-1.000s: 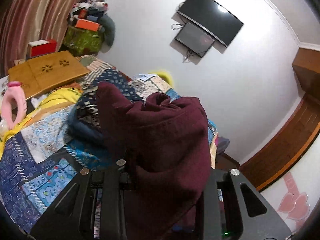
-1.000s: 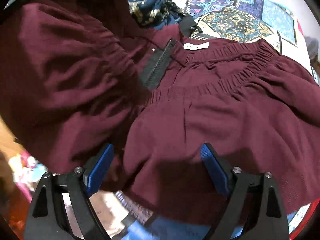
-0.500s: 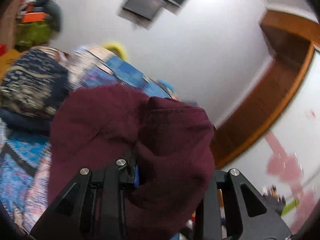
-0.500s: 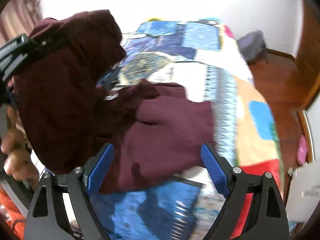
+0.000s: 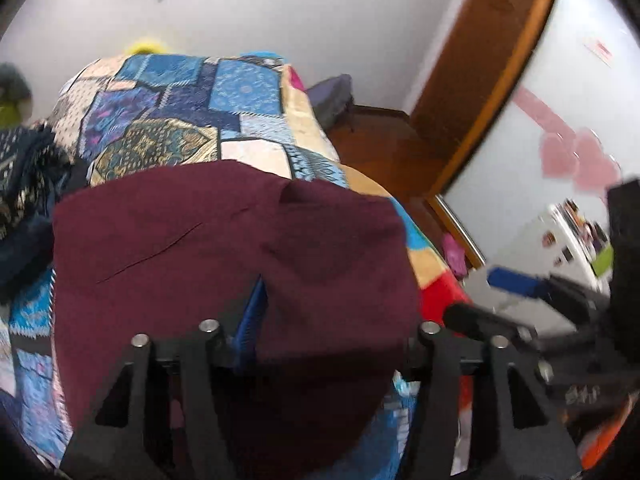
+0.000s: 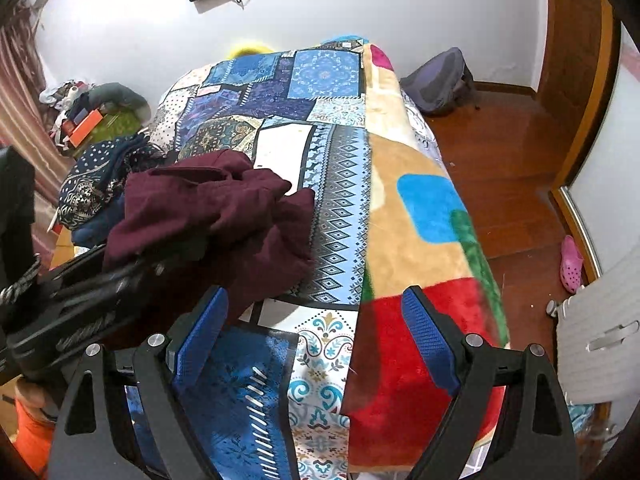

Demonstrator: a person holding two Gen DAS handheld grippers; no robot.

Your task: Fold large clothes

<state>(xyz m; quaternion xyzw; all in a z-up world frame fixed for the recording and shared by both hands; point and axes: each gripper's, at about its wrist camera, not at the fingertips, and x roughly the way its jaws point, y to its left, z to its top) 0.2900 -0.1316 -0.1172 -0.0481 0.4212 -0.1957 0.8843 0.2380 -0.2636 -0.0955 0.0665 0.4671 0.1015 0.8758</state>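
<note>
A maroon garment (image 5: 192, 240) lies bunched on the patchwork bedspread (image 5: 240, 88), and its near end drapes over my left gripper (image 5: 336, 308). That gripper's jaws are opening with the cloth still lying between them. One blue pad (image 5: 252, 312) shows bare beside the fabric; the other finger is hidden under it. In the right wrist view the same garment (image 6: 224, 208) sits in a heap left of centre, with the left gripper (image 6: 80, 304) under its edge. My right gripper (image 6: 314, 300) hovers open over the bed's near end, right of the garment, with nothing between its fingers.
A navy patterned pile of clothes (image 6: 100, 176) lies behind the garment. A colourful fleece blanket (image 6: 420, 220) covers the bed's right side. On the wooden floor (image 6: 500, 152) beyond are a grey backpack (image 6: 440, 80) and a pink shoe (image 6: 572, 264). A white cabinet (image 6: 600, 320) stands at right.
My left gripper swung right and down, bringing the maroon garment onto the bed, and its jaws stand wider. My right gripper drew back off the garment to the bed's near end.
</note>
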